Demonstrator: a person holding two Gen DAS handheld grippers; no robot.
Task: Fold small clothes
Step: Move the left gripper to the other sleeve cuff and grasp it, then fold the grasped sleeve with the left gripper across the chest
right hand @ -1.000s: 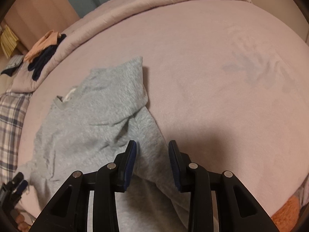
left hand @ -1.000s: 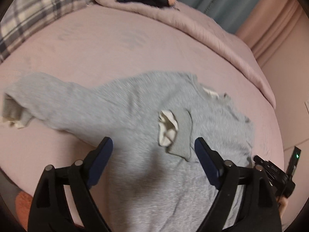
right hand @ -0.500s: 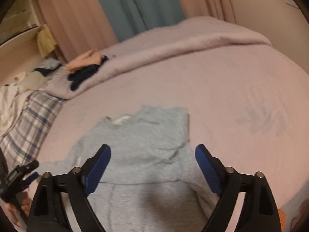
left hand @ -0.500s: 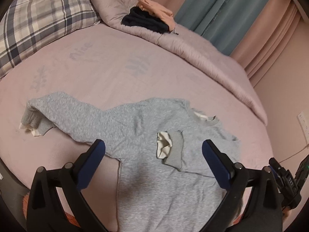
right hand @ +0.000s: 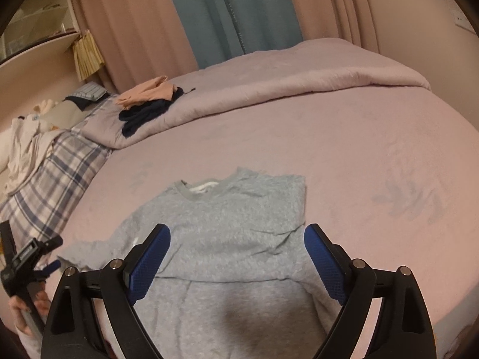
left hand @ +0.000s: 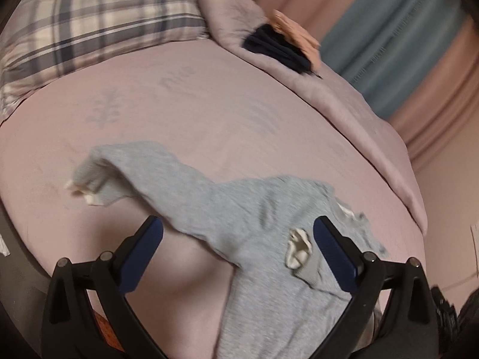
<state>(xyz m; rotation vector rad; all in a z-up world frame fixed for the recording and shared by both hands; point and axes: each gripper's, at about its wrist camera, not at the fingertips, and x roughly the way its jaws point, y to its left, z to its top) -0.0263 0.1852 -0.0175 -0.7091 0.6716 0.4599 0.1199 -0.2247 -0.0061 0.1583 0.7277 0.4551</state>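
Observation:
A small grey sweatshirt [right hand: 227, 230] lies face up on the pink bed sheet [right hand: 359, 155], collar [right hand: 203, 190] away from me. One sleeve is folded across the chest, its cuff [left hand: 301, 252] showing a white lining. The other sleeve [left hand: 155, 167] stretches out to the left, its cuff turned up. My left gripper [left hand: 238, 229] hovers open over the armpit area, nothing between its fingers. My right gripper [right hand: 236, 234] is open above the chest, clear of the cloth. The left gripper [right hand: 28, 258] also shows in the right wrist view, in a person's hand [right hand: 24, 308].
A plaid pillow [left hand: 89, 21] lies at the head of the bed. A folded pink duvet [right hand: 269, 89] along the far side carries dark and peach clothes [right hand: 146, 101]. Curtains [right hand: 227, 15] hang behind. Something orange [left hand: 104, 329] sits by the bed's near edge.
My right gripper opened wide and lifted off the sweatshirt's folded side. My left gripper widened a little and shifted left, so the outstretched sleeve is now nearer the middle of its view.

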